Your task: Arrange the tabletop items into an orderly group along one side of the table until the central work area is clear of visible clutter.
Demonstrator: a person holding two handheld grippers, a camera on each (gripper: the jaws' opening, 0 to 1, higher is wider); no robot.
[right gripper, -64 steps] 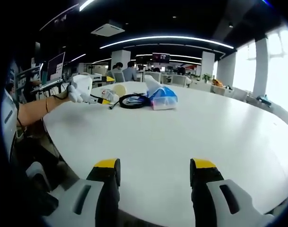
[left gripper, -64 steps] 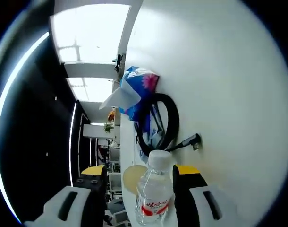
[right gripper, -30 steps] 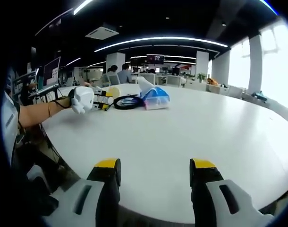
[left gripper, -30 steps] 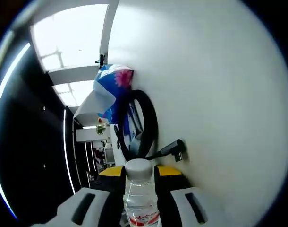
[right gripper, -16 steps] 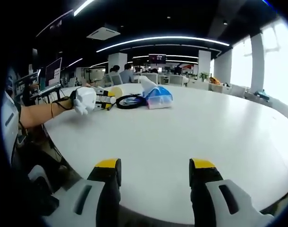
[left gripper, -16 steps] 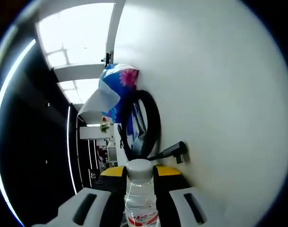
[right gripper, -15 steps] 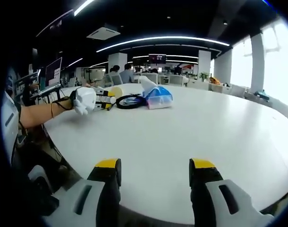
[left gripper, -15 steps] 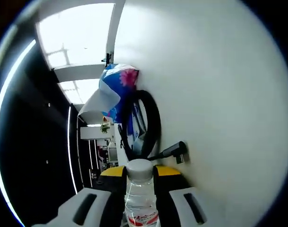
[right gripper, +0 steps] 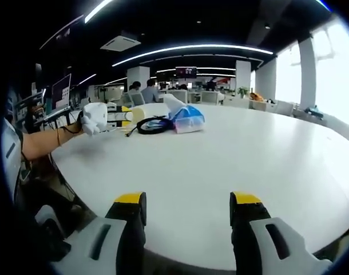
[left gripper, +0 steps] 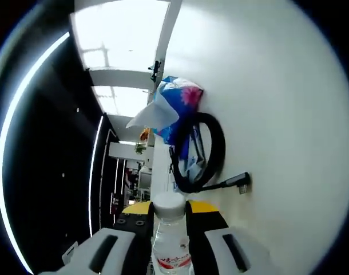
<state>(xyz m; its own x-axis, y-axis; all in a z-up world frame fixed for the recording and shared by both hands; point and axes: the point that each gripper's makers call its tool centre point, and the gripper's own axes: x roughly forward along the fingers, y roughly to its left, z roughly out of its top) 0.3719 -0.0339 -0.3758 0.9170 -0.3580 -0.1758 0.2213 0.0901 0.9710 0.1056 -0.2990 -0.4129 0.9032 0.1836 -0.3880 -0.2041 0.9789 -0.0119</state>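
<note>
A clear water bottle [left gripper: 170, 247] with a white cap and a red label stands between the yellow-tipped jaws of my left gripper [left gripper: 169, 208], which is shut on it. Just beyond it on the white table [left gripper: 277, 114] lie a coiled black cable [left gripper: 204, 150] with its plug [left gripper: 241, 182] and a blue tissue pack [left gripper: 177, 107]. In the right gripper view the left gripper [right gripper: 118, 117], held by a hand, sits beside the cable coil [right gripper: 151, 124] and the tissue pack [right gripper: 186, 119]. My right gripper [right gripper: 187, 200] is open over the near table edge, holding nothing.
A pale round thing [right gripper: 141, 112] sits behind the cable coil. The person's forearm [right gripper: 46, 140] reaches in from the left of the table [right gripper: 231, 154]. Office desks and people are far behind, with bright windows to the right.
The left jaws, spread wide around the bottle 2.1 s ago, have closed on it. Since then the left gripper has drawn back slightly from the cable. The right gripper stays open.
</note>
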